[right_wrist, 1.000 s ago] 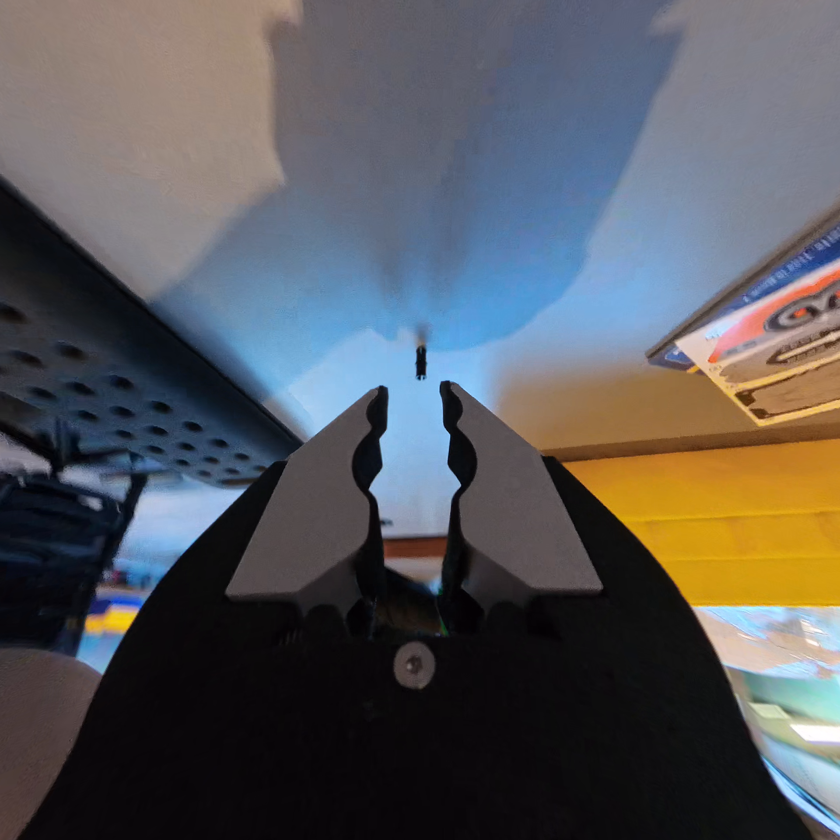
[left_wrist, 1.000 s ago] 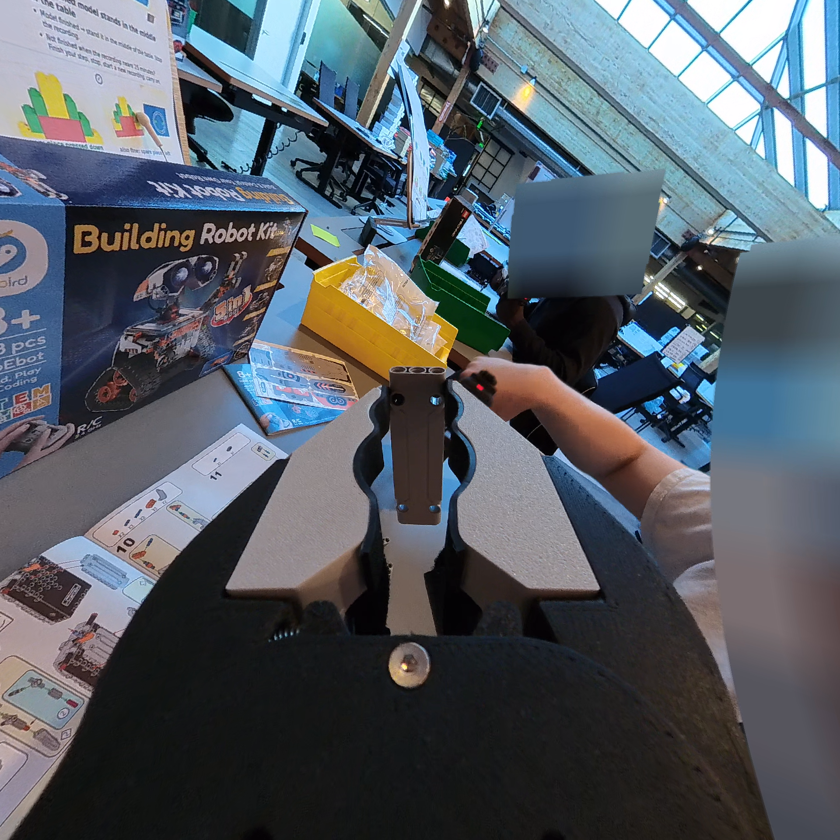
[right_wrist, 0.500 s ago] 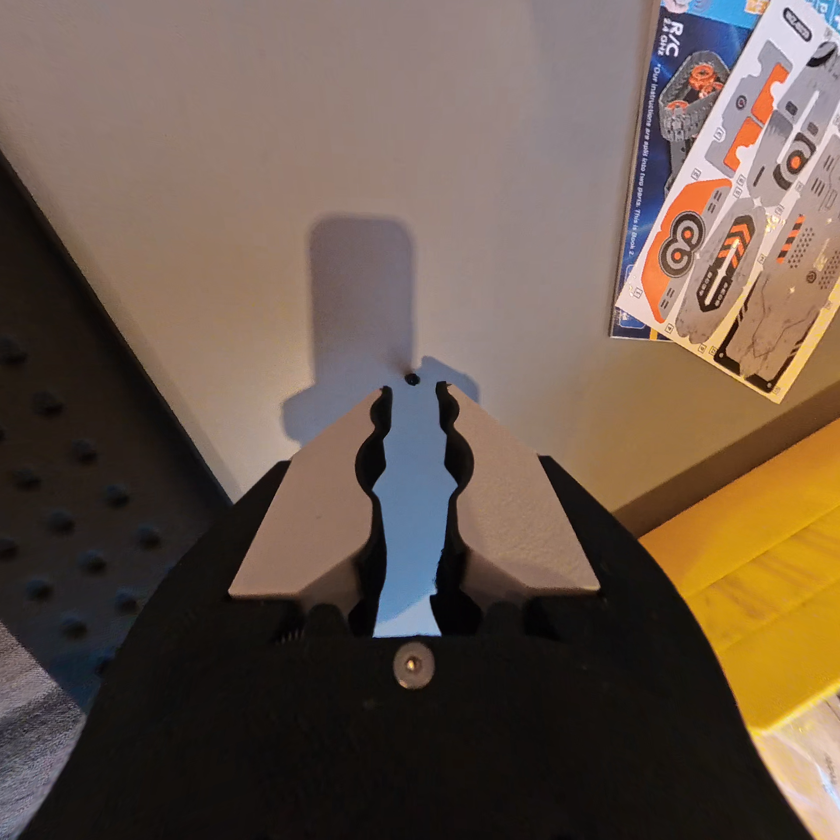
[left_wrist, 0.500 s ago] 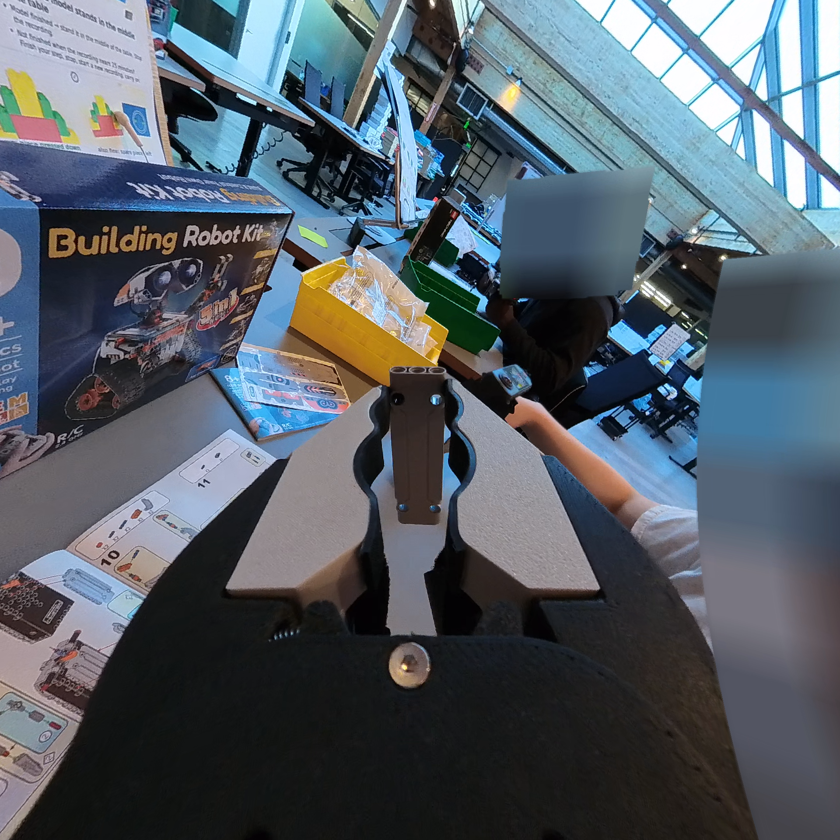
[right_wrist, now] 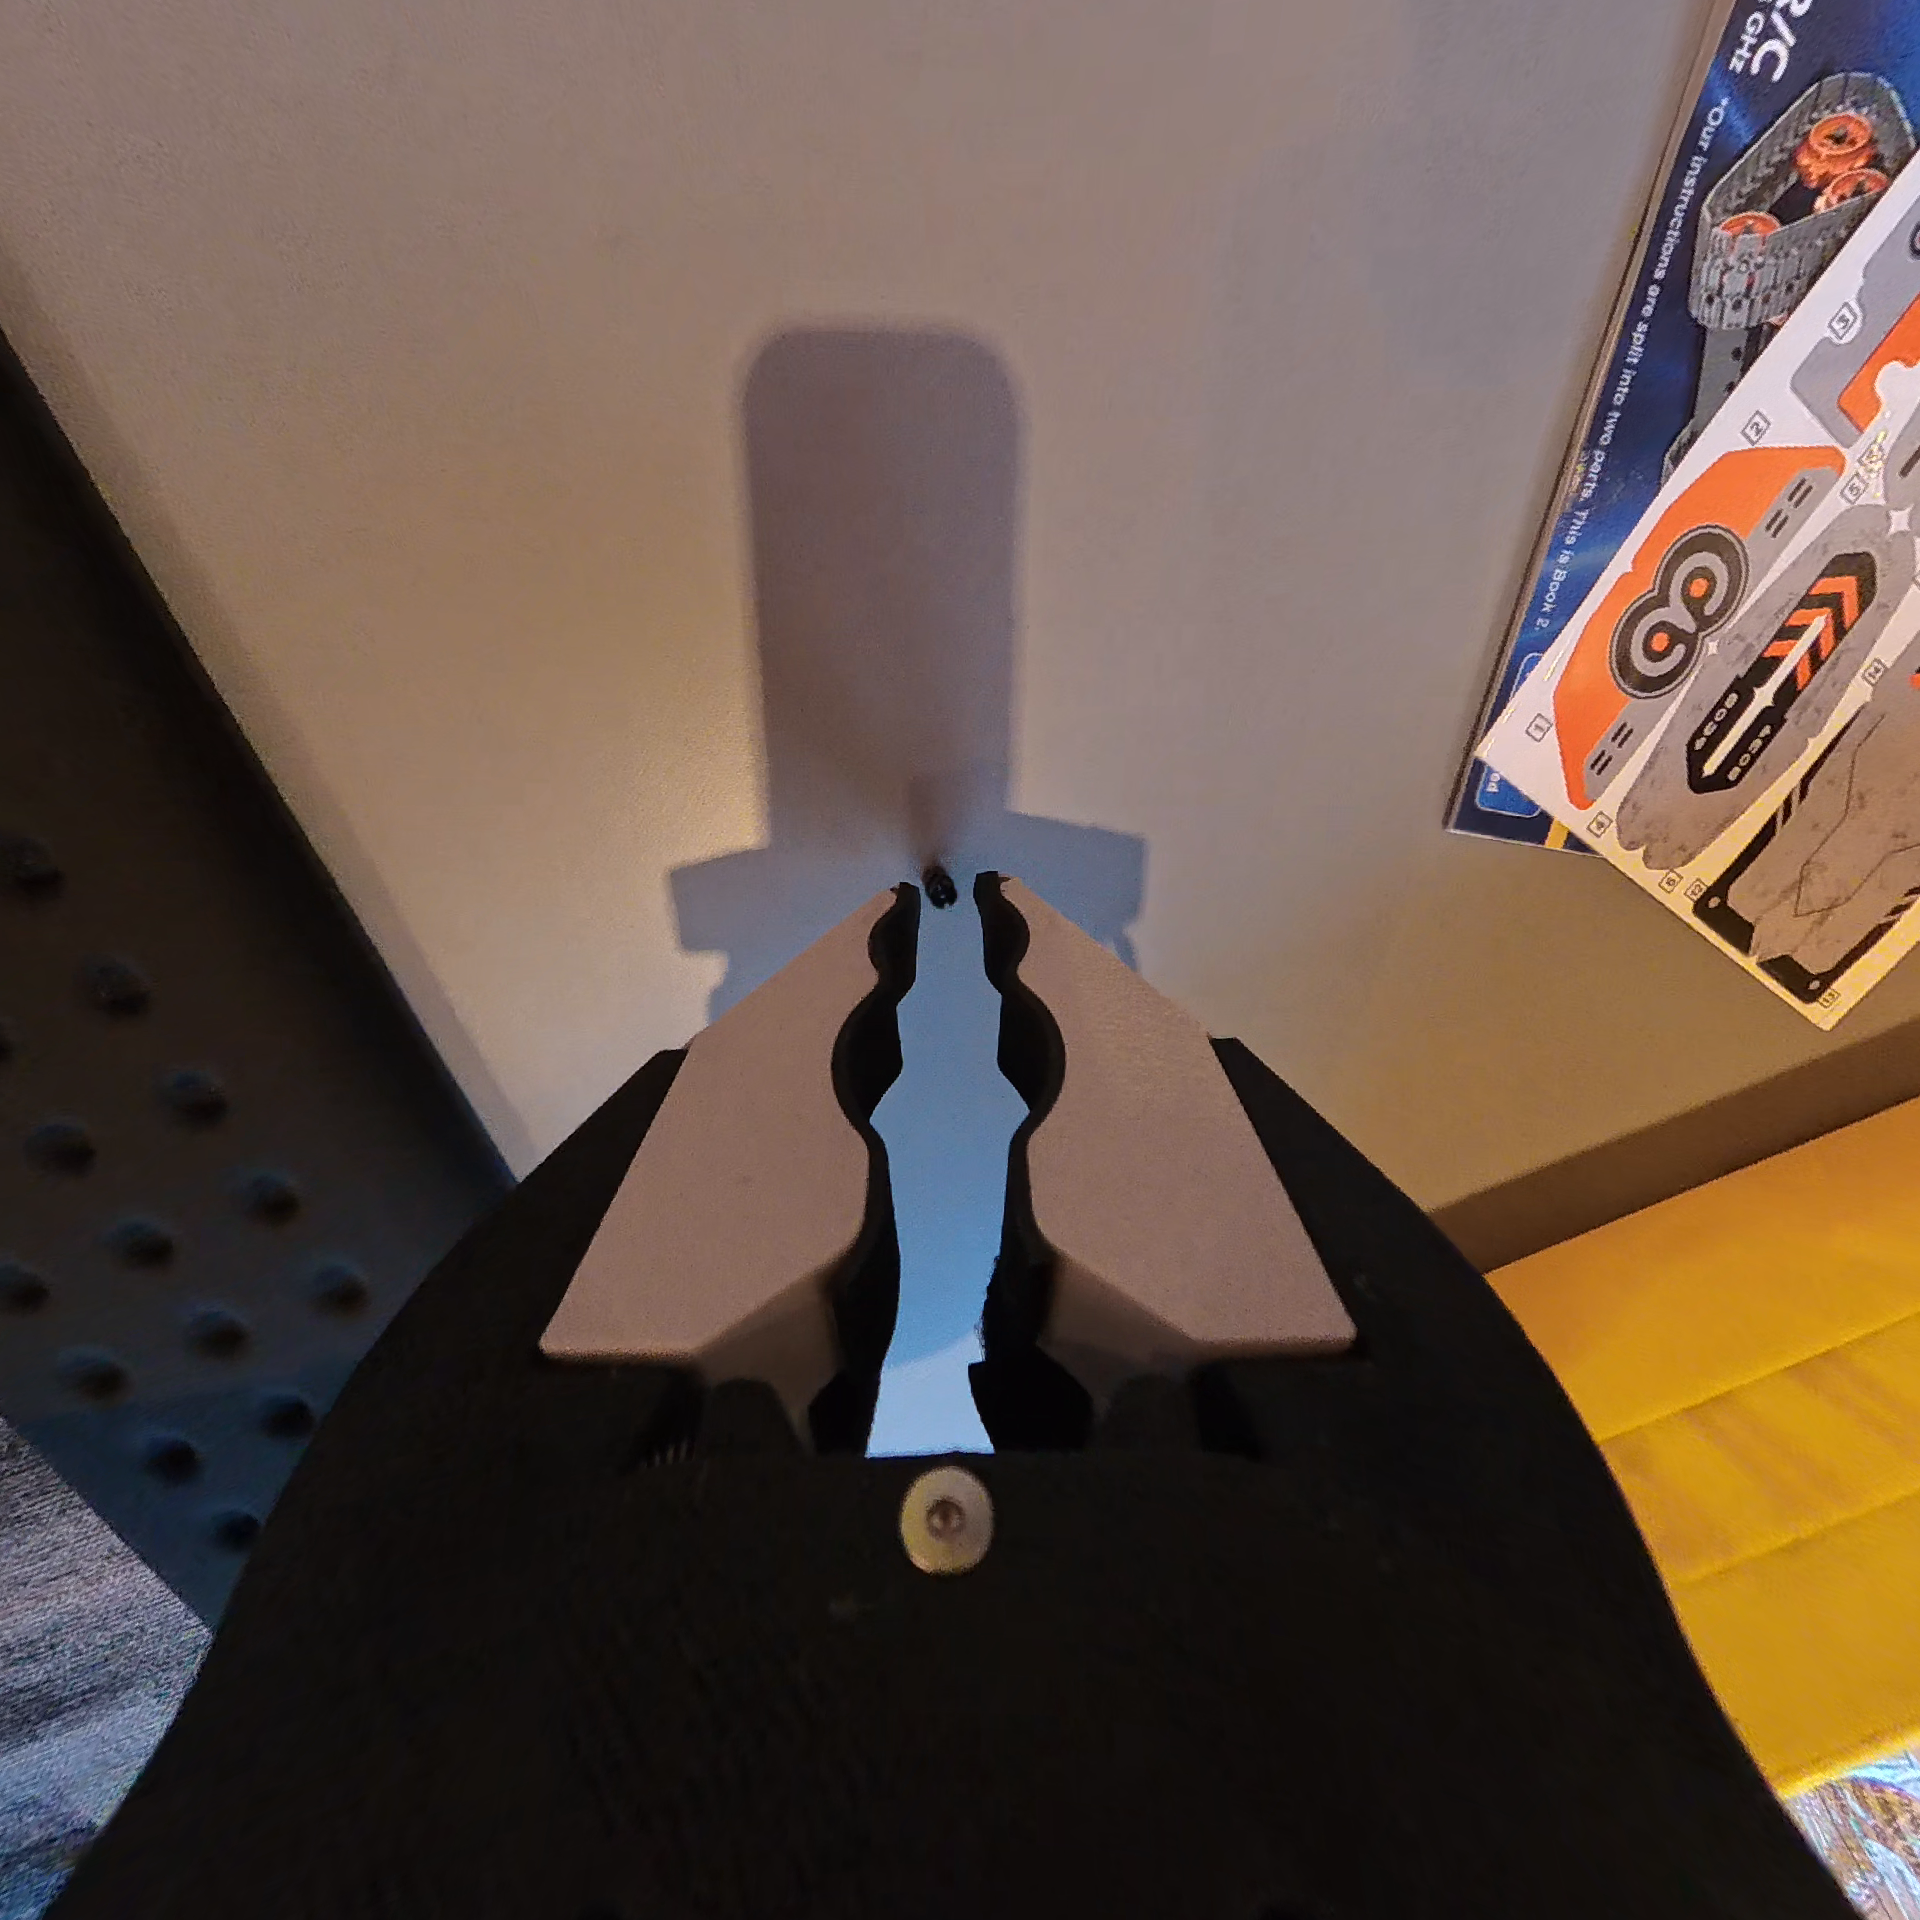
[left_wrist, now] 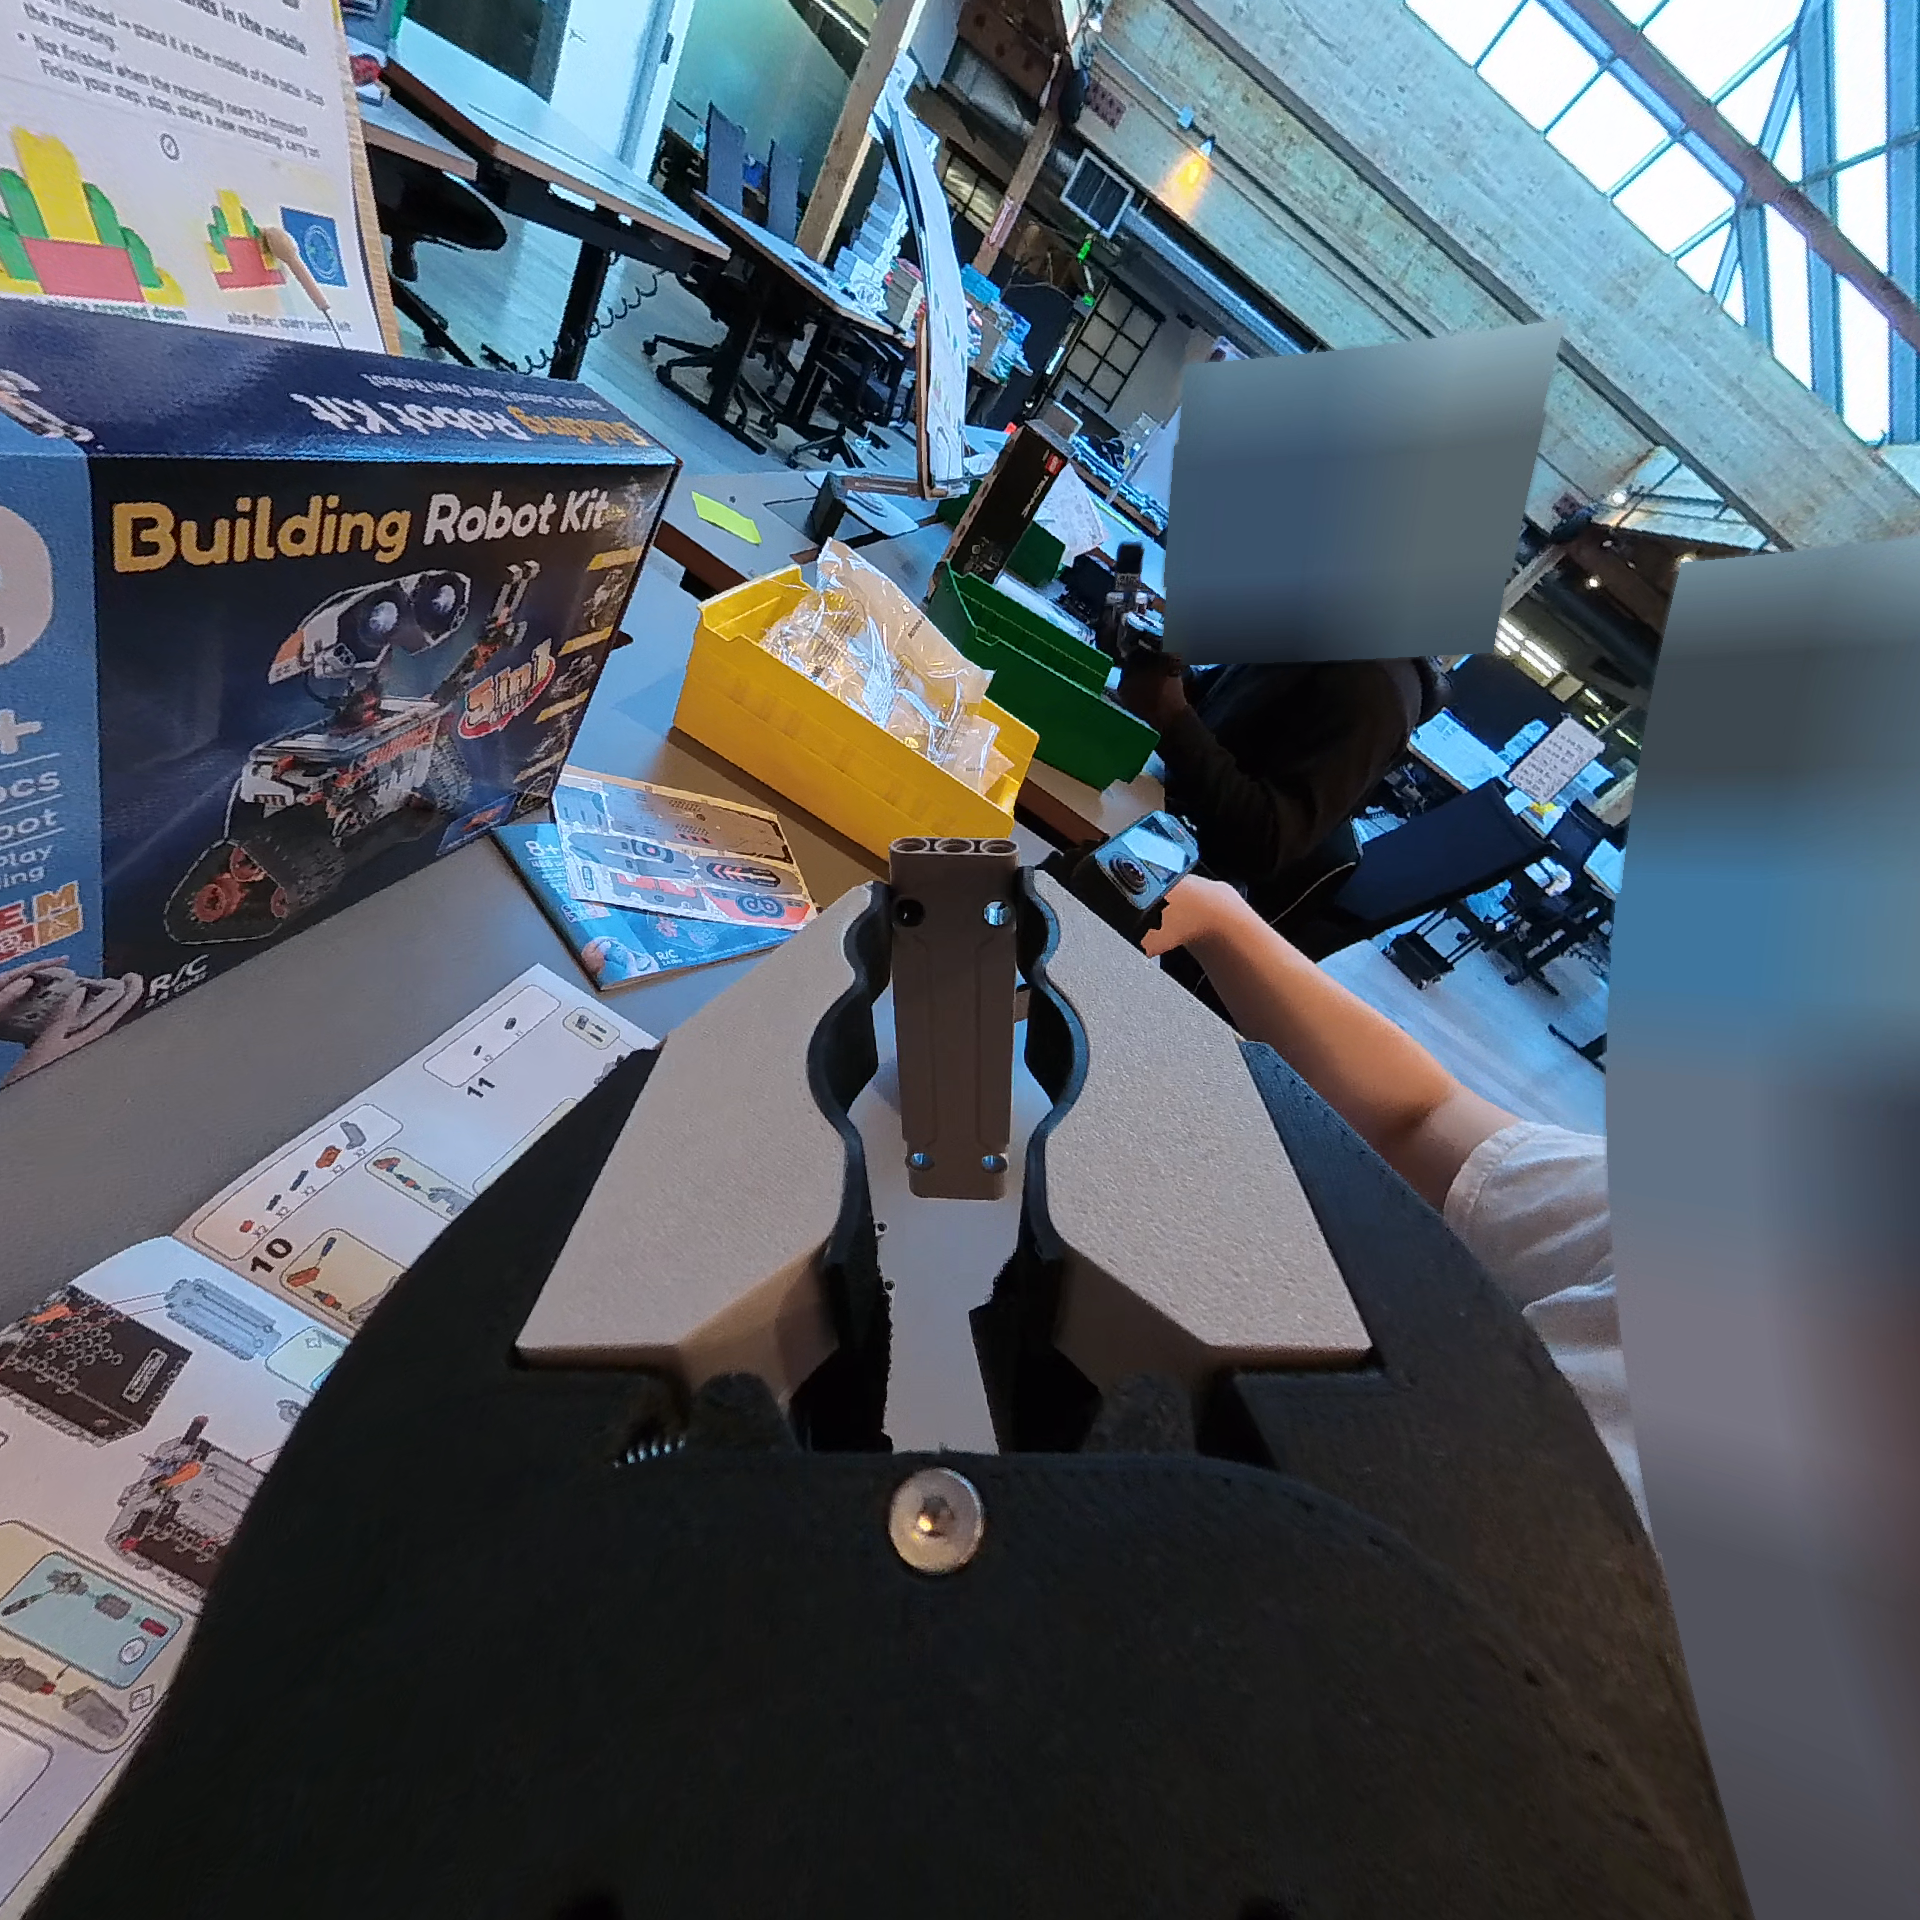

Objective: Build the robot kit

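Right gripper (right_wrist: 948,885) nearer black pin (right_wrist: 940,888)

Your kit box (left_wrist: 312,665) sits left on the table (left_wrist: 260,1039), booklet (left_wrist: 665,904) right of it, parts bin (left_wrist: 831,748) behind booklet, open manual (left_wrist: 208,1299) in front.

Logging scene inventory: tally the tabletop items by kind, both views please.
Kit box: 1
Bins, yellow and green: 2
Booklets, open and closed: 2
Sticker sheet: 1
Grey block in left gripper: 1
Black pin at right gripper: 1
Total: 8
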Motion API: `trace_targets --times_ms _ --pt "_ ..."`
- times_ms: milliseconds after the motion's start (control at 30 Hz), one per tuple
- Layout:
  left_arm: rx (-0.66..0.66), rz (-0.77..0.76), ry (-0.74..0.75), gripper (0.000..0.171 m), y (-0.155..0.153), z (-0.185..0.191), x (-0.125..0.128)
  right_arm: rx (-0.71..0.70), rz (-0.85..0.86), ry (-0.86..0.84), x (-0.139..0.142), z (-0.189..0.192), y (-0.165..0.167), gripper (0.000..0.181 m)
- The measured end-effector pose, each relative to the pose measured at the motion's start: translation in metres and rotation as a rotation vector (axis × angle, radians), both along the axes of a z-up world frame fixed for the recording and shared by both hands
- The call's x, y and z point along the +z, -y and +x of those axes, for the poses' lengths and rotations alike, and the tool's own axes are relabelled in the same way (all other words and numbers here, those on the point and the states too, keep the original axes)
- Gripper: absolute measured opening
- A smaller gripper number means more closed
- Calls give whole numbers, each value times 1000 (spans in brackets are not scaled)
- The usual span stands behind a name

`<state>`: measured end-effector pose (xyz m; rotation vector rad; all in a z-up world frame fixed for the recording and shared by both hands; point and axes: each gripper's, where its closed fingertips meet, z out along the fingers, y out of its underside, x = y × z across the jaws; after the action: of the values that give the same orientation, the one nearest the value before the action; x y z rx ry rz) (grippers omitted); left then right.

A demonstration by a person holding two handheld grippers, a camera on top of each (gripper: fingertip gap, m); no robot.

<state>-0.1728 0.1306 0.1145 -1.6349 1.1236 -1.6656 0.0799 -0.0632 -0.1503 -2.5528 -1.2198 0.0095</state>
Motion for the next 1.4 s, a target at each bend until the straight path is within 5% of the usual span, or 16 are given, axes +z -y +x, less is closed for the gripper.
trace_targets --times_ms 1133,1400 --pt "5 6 -7 22 -1 -1 -1 2 -43 -12 -7 -2 0 5" --pt "-9 -2 -12 22 -1 2 -5 -1 69 -149 21 -22 -13 4"
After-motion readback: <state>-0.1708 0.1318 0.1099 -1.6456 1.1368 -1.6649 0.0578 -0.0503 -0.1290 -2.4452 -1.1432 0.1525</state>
